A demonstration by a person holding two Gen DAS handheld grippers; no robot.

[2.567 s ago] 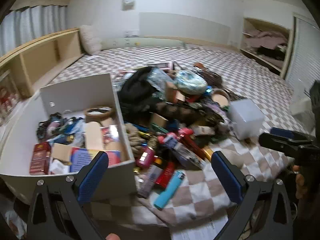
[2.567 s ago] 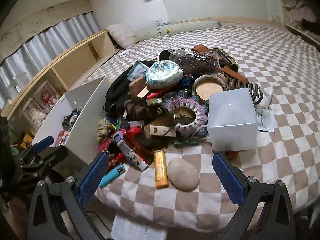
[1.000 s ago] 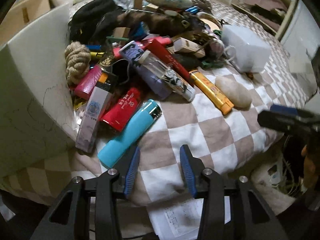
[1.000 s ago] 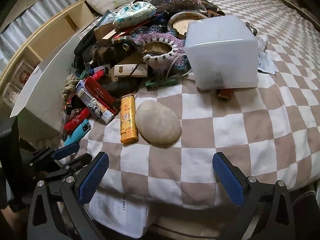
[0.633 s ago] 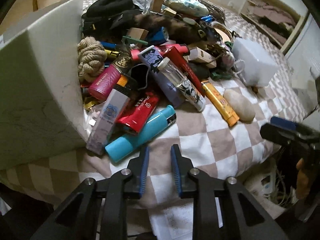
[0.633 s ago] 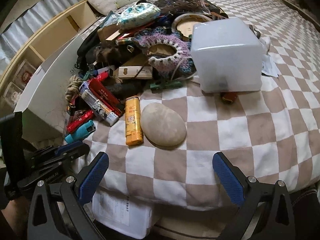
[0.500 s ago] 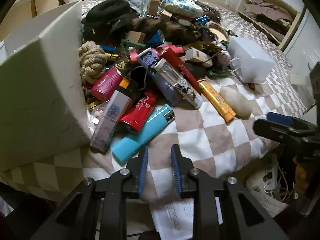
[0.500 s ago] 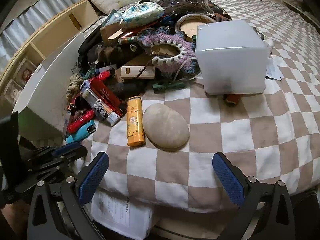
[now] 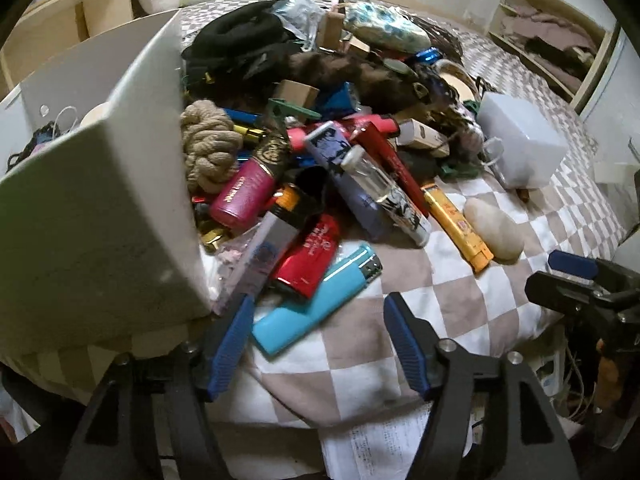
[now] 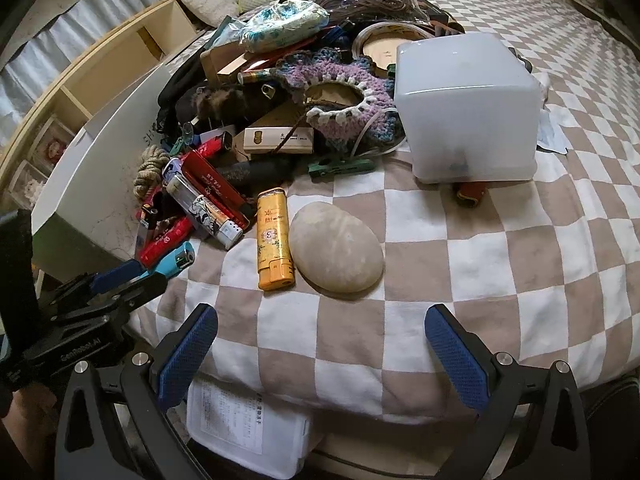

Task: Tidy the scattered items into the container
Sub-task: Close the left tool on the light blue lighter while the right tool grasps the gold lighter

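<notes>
Two claws are hovering over the bed's near edge, and the left claw (image 9: 318,344) is opening its jaws with nothing pressed between them, just short of the blue lighter (image 9: 316,304). That lighter is lying flat on the checked bedspread (image 9: 440,308) at the near fringe of the pile, just beside the white box (image 9: 100,200) that is serving as the container, with a red lighter (image 9: 310,256) touching its far side. Its long axis is running diagonally, the plain butt end pointing toward the left claw and the metal-capped head pointing away and to the right, away from the white box. It is looking light, stiff and smooth-sided, so it is probably going to slip if pinched on a rounded edge; taking it across the narrow width at mid-body, pads on the two flat faces or the two long sides, is seeming the safest hold, and the soft bedding is likely giving a little under the fingers. The claw's gap is already seeming wider than the body, though the jaws are sitting square to the lighter's slant. The right claw (image 10: 320,344) is standing wide and empty, farther from the white box, just short of a pale stone (image 10: 336,252) and a yellow lighter (image 10: 273,240).
</notes>
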